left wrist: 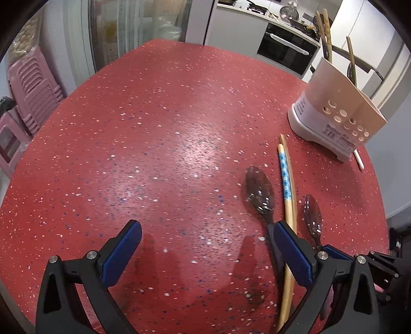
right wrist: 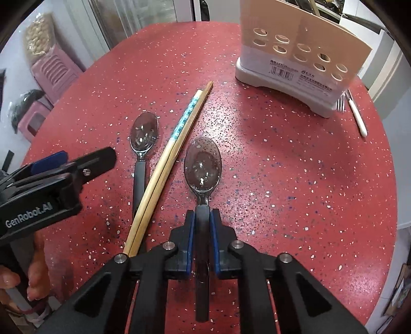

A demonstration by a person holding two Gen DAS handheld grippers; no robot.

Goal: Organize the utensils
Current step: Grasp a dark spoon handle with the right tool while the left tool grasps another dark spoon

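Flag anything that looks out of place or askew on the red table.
A white-handled fork lies half hidden behind the beige perforated utensil holder, away from the other loose utensils. The two chopsticks lie mismatched: one plain wood, one blue-patterned.

Setting: home kitchen / dining corner. Evidence: built-in oven w/ long bar handle under white counter, pans + cookware on top; white cabinet fronts alongside. Red speckled tabletop, rounded edge. Cutlery holder w/ wooden utensils upright. Stacked pink plastic stools by wall. Glass door at rear.
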